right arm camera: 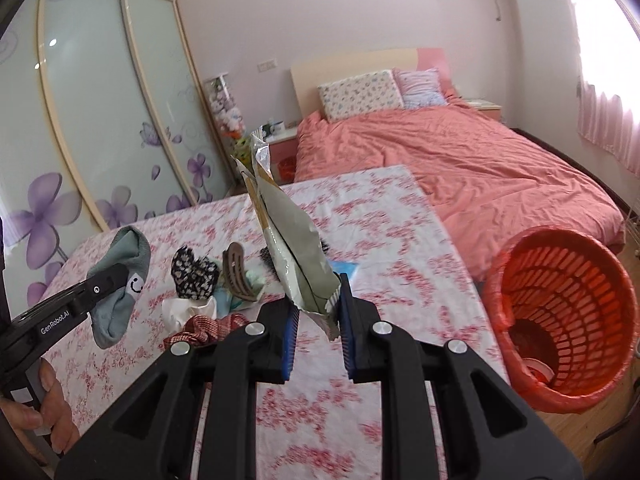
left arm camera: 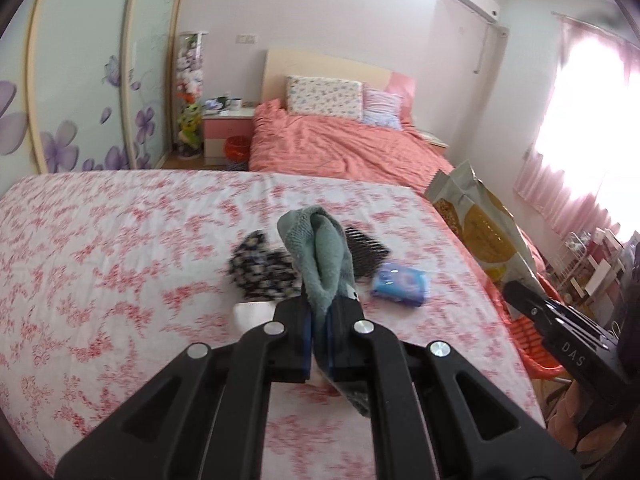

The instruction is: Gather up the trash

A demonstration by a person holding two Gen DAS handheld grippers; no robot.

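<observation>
Above the tabletop (left arm camera: 120,240) draped in a white cloth with red floral print, the left wrist view shows the left claw (left arm camera: 319,312) pinched tight on a grey-green terry sock (left arm camera: 320,252), which stands up between the blue pads and hangs a little below them. Beyond the sock, on the cloth, lie a black-and-white patterned fabric piece (left arm camera: 260,268), a black toothed comb (left arm camera: 366,254) and a small blue plastic packet (left arm camera: 400,282); a crumpled white tissue (left arm camera: 250,312) shows just beside the left finger. At the right edge the right claw (left arm camera: 520,294) holds a tall silver-and-gold foil snack bag (left arm camera: 480,232) over the tabletop's right side, with part of an orange plastic mesh basket (left arm camera: 536,344) below it. From the right wrist view, the right claw (right arm camera: 318,312) is partly open, the foil snack bag's (right arm camera: 292,248) bottom corner caught against its right pad while the bag rises tilted to the left. The orange mesh basket (right arm camera: 560,312) lies tipped toward the camera on the wooden floor just beside the tabletop's (right arm camera: 380,220) right edge, with some scraps inside. To the left, the left claw (right arm camera: 120,276) lifts the sock (right arm camera: 120,280), which bears a small smiley face, clear of the cloth. Between the two claws sit the patterned fabric piece (right arm camera: 194,276), a brown hair clip (right arm camera: 238,276), the white tissue (right arm camera: 188,308) and a red braided cord (right arm camera: 208,328).
</observation>
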